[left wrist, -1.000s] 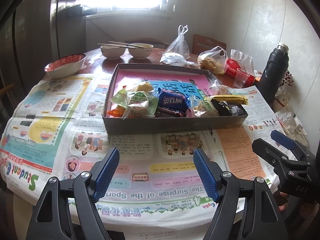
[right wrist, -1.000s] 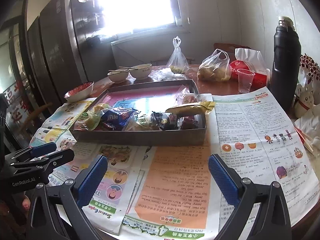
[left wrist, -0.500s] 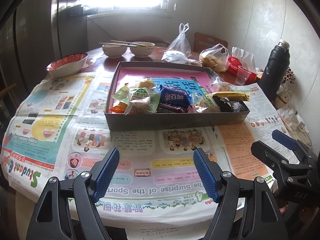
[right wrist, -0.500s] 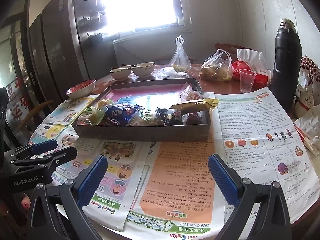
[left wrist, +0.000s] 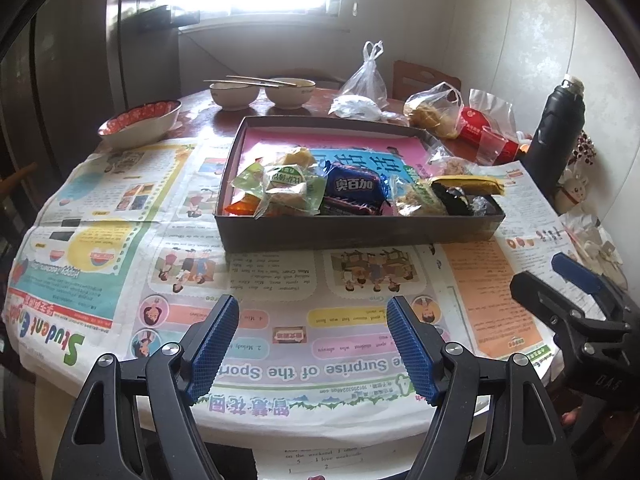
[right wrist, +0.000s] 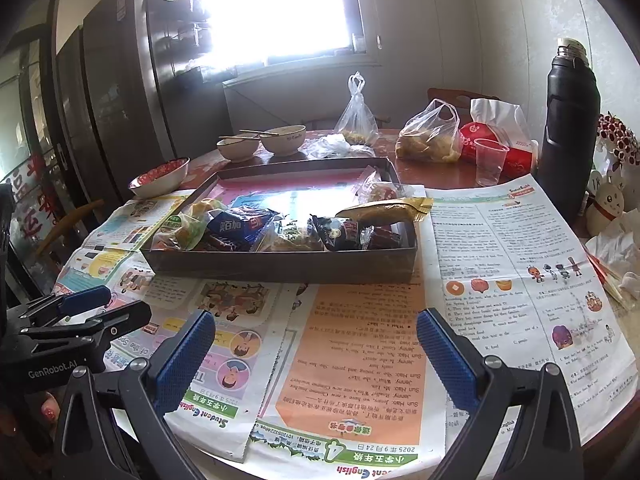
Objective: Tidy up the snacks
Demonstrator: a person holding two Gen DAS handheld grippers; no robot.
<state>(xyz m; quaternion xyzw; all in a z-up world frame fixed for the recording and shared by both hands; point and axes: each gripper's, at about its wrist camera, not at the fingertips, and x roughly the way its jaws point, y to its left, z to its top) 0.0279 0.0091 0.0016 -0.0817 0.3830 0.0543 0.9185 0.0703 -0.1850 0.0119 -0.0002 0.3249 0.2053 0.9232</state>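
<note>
The left gripper is hovering over the near edge of the newspaper, its blue pads spread wide with nothing between them. The right gripper is hanging beside it over the orange page, jaws likewise gaping and empty; each tool is showing at the edge of the other's view. Beyond both, well apart from the fingertips, the dark shallow box is sitting on the paper with its long axis running left to right across the table. The snacks are lying crowded along its near wall in a row following that same axis: a green packet at the left, the blue packet in the middle, and a yellow packet at the right end, lying lengthwise and poking over the right rim. Behind the box, bowls are standing near the window, and a black flask is standing upright at the far right.
</note>
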